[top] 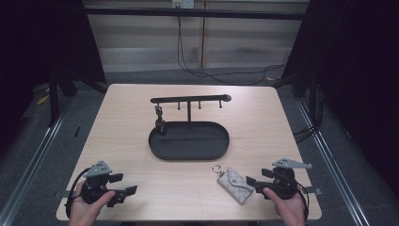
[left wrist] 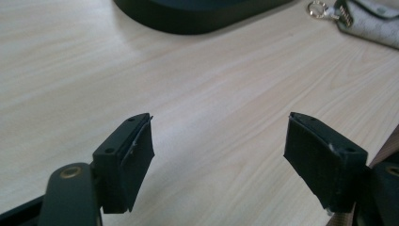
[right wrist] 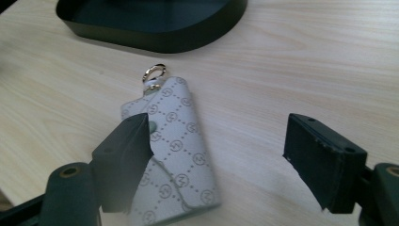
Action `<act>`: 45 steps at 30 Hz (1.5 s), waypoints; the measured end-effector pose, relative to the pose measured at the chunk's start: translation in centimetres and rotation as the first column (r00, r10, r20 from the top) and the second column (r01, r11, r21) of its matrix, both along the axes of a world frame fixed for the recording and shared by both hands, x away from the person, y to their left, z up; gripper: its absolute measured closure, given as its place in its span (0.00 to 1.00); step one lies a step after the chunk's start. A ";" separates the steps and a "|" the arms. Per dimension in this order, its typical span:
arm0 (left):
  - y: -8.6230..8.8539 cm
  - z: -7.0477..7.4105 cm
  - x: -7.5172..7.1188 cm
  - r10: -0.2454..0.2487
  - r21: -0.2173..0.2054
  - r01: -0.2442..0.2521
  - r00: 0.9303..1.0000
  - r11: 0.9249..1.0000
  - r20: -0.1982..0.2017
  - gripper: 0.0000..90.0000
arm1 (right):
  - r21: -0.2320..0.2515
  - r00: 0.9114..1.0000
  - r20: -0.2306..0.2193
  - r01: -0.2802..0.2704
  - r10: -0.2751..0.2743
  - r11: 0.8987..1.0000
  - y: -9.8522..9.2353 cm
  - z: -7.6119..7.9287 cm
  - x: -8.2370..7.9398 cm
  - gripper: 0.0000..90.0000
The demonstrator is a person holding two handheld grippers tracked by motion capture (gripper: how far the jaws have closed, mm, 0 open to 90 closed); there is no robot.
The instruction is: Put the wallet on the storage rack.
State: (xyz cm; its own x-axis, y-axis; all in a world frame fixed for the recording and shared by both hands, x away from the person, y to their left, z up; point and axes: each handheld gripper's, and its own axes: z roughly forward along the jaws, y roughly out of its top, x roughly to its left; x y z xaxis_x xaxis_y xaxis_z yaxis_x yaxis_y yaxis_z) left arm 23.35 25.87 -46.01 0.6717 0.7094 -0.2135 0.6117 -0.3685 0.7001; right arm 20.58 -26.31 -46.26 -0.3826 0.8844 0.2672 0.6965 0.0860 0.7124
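Wood tabletop [top: 122, 141] | grey floor [top: 37, 155] | dark curtains [top: 362, 70] | wall cable [top: 188, 61]

No legible text, numbers or signs found. The key pouch [right wrist: 176, 146] bears a repeated monogram pattern of small circled emblems; individual letters cannot be read with certainty.

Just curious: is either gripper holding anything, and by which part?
Nothing is held. The right gripper stands open around the grey patterned key pouch; the left gripper is open.
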 end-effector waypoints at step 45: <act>-0.1 -0.2 0.1 -0.047 -0.044 0.047 0.999 0.998 0.012 0.24 | -0.165 0.881 -0.375 -0.371 0.289 0.914 6.5 2.1 6.5 0.29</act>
